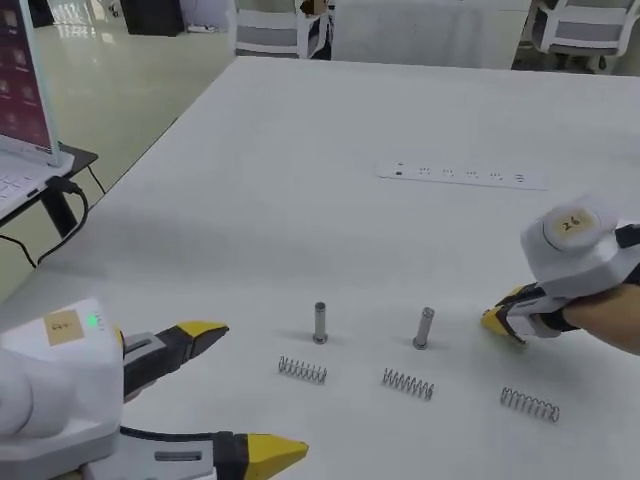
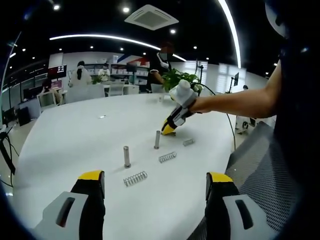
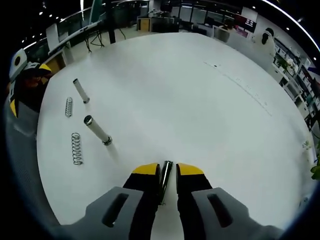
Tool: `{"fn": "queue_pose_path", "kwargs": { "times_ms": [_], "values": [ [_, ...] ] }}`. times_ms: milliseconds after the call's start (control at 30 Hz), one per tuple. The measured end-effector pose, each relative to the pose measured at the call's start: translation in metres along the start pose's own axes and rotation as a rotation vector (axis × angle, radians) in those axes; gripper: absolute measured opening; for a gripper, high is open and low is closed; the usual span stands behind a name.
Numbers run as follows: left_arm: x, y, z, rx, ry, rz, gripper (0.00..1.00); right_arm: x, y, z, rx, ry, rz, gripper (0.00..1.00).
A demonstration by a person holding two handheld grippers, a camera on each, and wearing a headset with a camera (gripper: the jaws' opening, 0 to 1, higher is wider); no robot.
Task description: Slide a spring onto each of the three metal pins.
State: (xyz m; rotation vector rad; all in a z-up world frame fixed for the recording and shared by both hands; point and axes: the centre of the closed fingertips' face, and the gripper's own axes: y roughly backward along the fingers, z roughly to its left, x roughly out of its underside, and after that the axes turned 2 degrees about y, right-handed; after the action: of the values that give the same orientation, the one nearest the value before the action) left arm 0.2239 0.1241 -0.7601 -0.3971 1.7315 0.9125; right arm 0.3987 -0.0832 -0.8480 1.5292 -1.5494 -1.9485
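Two metal pins (image 1: pixel 320 322) (image 1: pixel 424 328) stand upright on the white table (image 1: pixel 330 200). Three springs (image 1: pixel 302 370) (image 1: pixel 408 383) (image 1: pixel 530 404) lie in a row in front of them. My right gripper (image 1: pixel 500 321) is low over the table to the right of the second pin, shut on a third metal pin (image 3: pixel 165 176) that shows between its yellow fingertips (image 3: pixel 148 170). My left gripper (image 1: pixel 255 392) is at the near left with its jaws wide apart and nothing between them. From the left gripper view, the pins (image 2: pixel 127 156) (image 2: pixel 157 139) and springs (image 2: pixel 135 177) (image 2: pixel 168 157) lie ahead of it.
A white power strip (image 1: pixel 460 176) lies farther back on the table. A laptop (image 1: pixel 20 100) sits on a stand off the table's left edge. Office chairs (image 1: pixel 580 30) stand beyond the far edge.
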Motion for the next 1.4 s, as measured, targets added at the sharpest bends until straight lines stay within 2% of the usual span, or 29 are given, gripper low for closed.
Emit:
{"fn": "queue_pose_path", "kwargs": {
  "times_ms": [367,767,1400],
  "values": [
    [-0.001,-0.001,0.000,-0.002,0.003,0.000,0.79,0.003,-0.005,0.000,-0.009,-0.011,0.030,0.07],
    [-0.001,-0.001,0.001,-0.001,0.004,-0.002,0.79,0.003,-0.005,-0.002,0.000,-0.049,0.032,0.05],
    [-0.004,-0.001,-0.004,0.021,-0.019,-0.005,0.78,0.002,0.027,0.006,0.030,-0.087,-0.023,0.05]
  ]
}}
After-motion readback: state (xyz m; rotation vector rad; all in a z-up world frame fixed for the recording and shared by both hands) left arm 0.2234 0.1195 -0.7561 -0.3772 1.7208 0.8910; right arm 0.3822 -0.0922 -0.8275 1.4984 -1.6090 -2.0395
